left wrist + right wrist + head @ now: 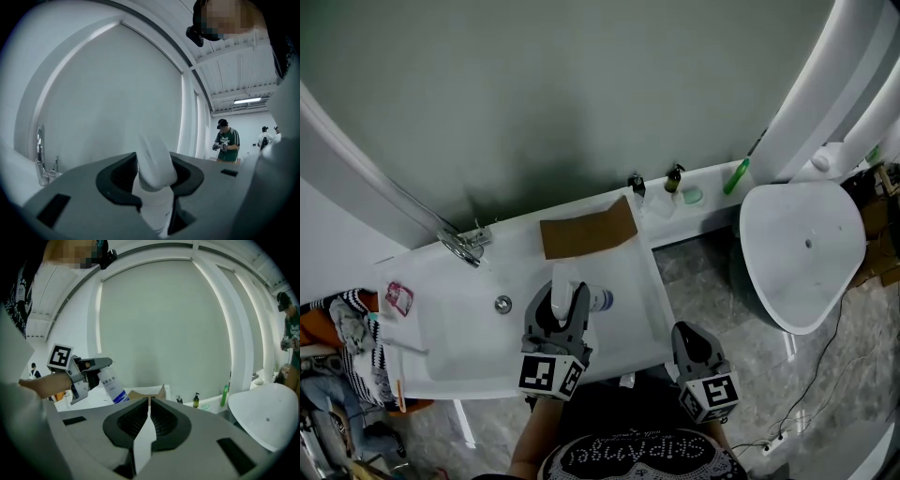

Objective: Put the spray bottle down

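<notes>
The spray bottle (574,292) is clamped in my left gripper (559,309), hanging over the white counter (630,323). Only the right gripper view catches its blue label. My right gripper (149,405) is pinched together, empty. A cardboard sheet (588,228) sits just beyond, with the faucet (464,246) off left.

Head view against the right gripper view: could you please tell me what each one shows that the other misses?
Only the head view shows the faucet and the sink drain. Only the right gripper view looks into the right tool, whose jaws are together and empty. Both show the spray bottle clamped in the left tool, the brown cardboard and the green bottle.
</notes>
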A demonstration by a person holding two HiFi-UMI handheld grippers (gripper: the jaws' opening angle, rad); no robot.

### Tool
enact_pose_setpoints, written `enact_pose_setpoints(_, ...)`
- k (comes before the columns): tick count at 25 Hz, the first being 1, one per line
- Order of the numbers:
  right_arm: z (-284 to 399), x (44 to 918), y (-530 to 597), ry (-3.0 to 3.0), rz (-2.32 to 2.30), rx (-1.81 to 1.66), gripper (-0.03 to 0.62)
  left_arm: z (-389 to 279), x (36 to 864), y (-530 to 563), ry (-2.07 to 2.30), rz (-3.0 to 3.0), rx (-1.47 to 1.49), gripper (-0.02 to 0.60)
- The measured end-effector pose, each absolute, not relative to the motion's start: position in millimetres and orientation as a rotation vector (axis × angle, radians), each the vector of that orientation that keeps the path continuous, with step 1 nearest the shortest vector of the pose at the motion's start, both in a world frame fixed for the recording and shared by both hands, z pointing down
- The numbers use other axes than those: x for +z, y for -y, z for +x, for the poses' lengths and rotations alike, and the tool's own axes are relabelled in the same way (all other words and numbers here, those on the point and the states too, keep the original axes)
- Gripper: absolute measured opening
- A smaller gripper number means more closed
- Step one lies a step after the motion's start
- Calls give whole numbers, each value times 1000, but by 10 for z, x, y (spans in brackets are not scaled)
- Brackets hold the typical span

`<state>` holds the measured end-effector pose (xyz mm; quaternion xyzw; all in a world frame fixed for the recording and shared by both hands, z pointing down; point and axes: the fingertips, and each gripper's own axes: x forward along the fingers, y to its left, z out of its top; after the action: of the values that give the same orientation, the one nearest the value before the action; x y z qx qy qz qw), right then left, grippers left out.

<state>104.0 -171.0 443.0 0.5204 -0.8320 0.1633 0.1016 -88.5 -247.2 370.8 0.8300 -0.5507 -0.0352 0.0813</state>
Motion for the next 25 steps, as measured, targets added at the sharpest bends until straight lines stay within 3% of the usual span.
enact_pose_setpoints(13, 1257, 4550, 1645, 2369, 1624, 550, 29, -234, 4419, 3266, 1620, 2587, 103, 160)
enact_pose_setpoints(25, 1098, 4513, 1732, 2401, 1564, 519, 29, 141, 4485, 3378, 1572, 2732, 247, 169)
